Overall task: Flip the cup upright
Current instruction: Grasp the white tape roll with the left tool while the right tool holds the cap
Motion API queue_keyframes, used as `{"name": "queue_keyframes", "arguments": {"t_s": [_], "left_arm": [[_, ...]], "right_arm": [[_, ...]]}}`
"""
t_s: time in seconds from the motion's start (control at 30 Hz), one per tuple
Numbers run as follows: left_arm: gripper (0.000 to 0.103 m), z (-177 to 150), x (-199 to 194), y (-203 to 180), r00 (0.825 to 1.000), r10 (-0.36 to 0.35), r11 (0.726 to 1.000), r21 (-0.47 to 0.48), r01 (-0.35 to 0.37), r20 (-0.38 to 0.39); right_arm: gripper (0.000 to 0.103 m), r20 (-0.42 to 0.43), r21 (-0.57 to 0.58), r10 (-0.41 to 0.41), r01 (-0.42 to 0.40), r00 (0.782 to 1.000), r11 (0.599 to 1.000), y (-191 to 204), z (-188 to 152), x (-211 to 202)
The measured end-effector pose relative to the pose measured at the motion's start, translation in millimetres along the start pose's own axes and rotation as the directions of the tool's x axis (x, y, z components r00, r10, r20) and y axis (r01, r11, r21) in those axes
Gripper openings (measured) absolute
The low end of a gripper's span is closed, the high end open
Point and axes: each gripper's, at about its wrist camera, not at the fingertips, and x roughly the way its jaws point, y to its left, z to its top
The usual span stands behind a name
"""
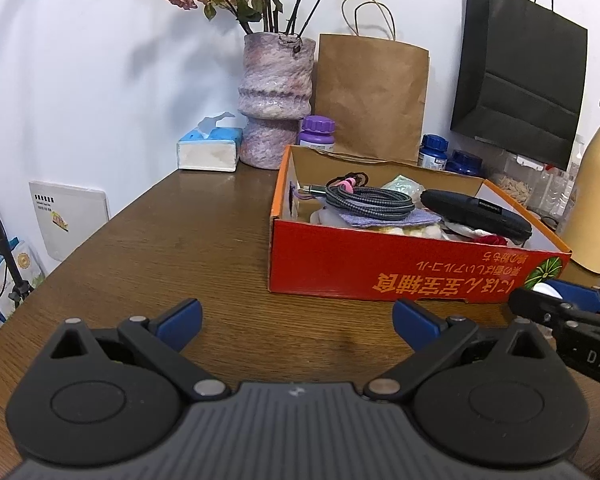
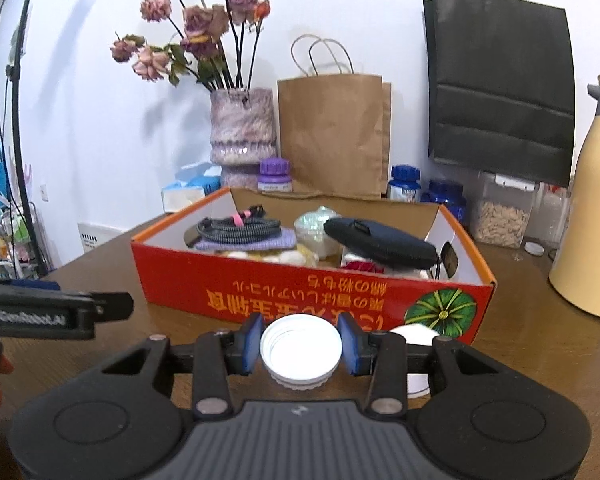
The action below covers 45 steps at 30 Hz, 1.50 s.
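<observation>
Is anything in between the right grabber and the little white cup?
No. The right gripper already has the white cup squeezed between its blue pads, open side facing the camera. The red box sits just behind it, not between them.

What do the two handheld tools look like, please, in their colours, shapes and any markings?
Both match. The left tool and right tool have a ribbed grey body, two round black housings with disc caps, black linkage arms on silver pins, and blue pads at the fingertips. White lettering runs along each tool's side, only partly legible.
</observation>
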Motion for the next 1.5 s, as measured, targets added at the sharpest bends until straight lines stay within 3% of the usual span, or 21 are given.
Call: {"name": "queue_keyframes", "arguments": {"t_s": [0.87,1.5], "left_arm": [[0.103,-3.2,-1.5,-86.7,1.0,-0.025,0.999,0.028,0.025,-0.002],[0.103,0.7,21.5,-188.1,0.997,-0.076,0.993,0.085,0.077,-0.018]], "right_arm": [[0.039,0.12,0.042,-0.072,0.067,0.99,0.997,-73.0,5.2,-45.1],[0.039,0.114,0.122,-0.132,0.118,0.985,0.986,-149.9,0.5,-56.2]]}}
